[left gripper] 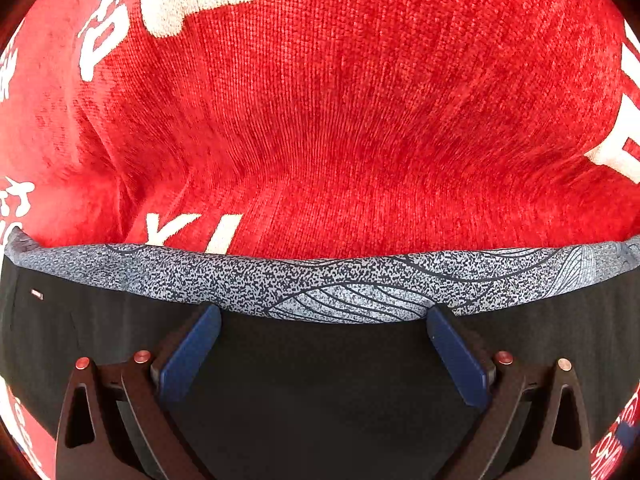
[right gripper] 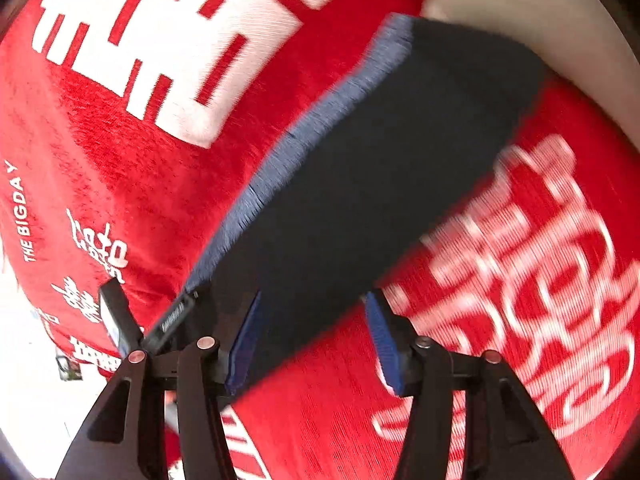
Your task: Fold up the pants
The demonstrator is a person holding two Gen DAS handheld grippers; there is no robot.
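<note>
Black pants (left gripper: 320, 380) with a grey patterned waistband (left gripper: 280, 284) lie on a red blanket. In the left wrist view my left gripper (left gripper: 324, 316) hangs over the black fabric with its blue pads (left gripper: 192, 356) spread wide and their tips at the waistband; nothing is pinched. In the blurred right wrist view the pants (right gripper: 380, 168) run as a dark diagonal band with a blue-grey edge (right gripper: 304, 140). My right gripper (right gripper: 313, 296) stands open over the band's near end. Black cloth lies between its blue pads (right gripper: 384, 340), and they do not press on it.
The red blanket (left gripper: 360, 100) with large white lettering (right gripper: 160, 40) covers most of both views. A cream surface (right gripper: 520, 0) shows beyond it at the upper right. A black device (right gripper: 120, 312) sits at the blanket's lower left edge, with pale floor (right gripper: 24, 380) below.
</note>
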